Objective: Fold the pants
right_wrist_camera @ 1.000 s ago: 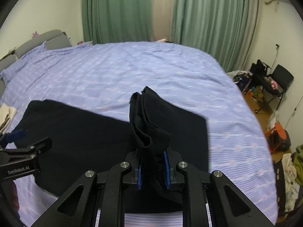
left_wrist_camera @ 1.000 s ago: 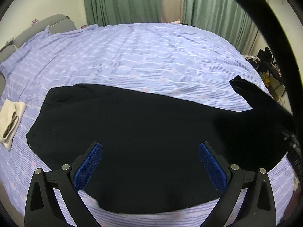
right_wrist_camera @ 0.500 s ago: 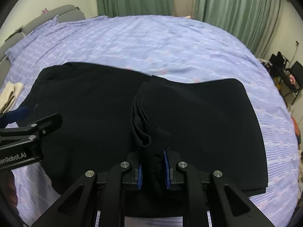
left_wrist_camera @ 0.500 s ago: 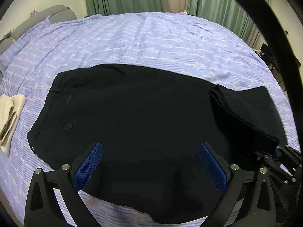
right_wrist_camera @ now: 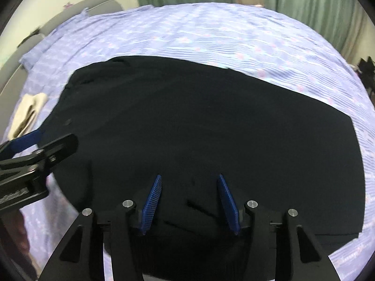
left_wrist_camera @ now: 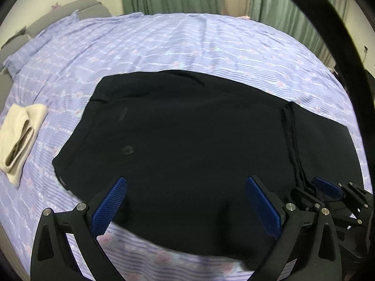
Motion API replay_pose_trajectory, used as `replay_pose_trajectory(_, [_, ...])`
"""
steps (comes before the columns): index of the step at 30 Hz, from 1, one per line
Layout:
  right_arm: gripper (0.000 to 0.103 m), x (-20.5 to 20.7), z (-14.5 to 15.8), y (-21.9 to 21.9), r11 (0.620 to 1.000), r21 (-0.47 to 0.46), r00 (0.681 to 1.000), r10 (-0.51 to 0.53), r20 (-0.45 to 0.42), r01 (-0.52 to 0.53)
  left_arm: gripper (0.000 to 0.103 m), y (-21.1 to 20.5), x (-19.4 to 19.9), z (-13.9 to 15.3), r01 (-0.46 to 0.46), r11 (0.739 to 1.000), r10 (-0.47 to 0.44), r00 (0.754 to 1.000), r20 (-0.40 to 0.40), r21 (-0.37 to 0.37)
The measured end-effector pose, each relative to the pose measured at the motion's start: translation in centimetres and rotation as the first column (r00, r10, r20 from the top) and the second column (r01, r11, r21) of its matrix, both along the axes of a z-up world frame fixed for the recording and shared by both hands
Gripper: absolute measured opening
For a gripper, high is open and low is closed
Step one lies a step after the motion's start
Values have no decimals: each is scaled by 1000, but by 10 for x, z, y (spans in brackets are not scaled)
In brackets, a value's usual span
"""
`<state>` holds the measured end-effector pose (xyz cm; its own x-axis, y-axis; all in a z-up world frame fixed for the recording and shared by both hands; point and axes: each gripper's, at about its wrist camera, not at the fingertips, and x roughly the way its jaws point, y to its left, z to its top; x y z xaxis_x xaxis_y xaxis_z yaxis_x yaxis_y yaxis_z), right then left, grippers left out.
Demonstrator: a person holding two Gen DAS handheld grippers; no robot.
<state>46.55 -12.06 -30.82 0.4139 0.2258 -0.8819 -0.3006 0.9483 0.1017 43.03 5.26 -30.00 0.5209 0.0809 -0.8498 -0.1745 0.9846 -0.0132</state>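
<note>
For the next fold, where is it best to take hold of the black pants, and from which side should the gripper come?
Probably grip the black pants at the waistband corner on their left end, coming from the near bed edge with the open left gripper. That corner is a free edge flat on the bedsheet, so one of the fingers can slide under.

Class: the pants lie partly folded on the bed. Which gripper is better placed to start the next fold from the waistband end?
Left, probably. The left gripper hangs open over the black pants nearer the waistband button; the right gripper, also open, sits over the folded leg end.
</note>
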Motion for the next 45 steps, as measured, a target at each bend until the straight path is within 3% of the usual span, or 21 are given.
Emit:
replay_pose_trajectory(4, [55,-10,15,19,1000,5,1000,18,15,-18,103,29,-12,0,-38,999,38,999,14,-2])
replay_pose_trajectory(8, [66,-12,30,40,1000,-18,998,17,55,-16,103,63,-29,4,-86,996,87,996,38,-10])
replay_pose_trajectory(14, [67,-15,40,80,1000,3,996,27,85,-28,103,120,-43,-2,-168,983,172,984,45,-71])
replay_pose_trajectory(17, [67,-19,40,90,1000,-7,995,1,100,0,103,131,-51,1,-170,984,173,983,64,-53])
replay_pose_trajectory(23, [67,-14,54,59,988,21,967,-155,200,154,103,106,-50,20,-46,997,37,991,125,67])
replay_pose_trajectory(25, [65,-4,51,37,975,3,954,-218,208,222,103,87,-44,22,-17,998,8,990,143,61])
replay_pose_trajectory(27, [53,6,42,19,964,-30,948,-254,193,265,103,66,-35,20,14,999,-20,988,155,38])
replay_pose_trajectory(30, [46,12,29,-4,956,-58,949,-275,153,287,103,31,-21,13,88,996,-84,985,153,-22])
replay_pose_trajectory(36, [41,-3,11,-22,964,-92,965,-240,108,250,103,-12,-16,3,166,986,-162,977,140,-12])
replay_pose_trajectory(45, [39,-16,5,6,983,-133,984,-103,146,122,103,-16,-14,0,157,988,-157,982,107,1])
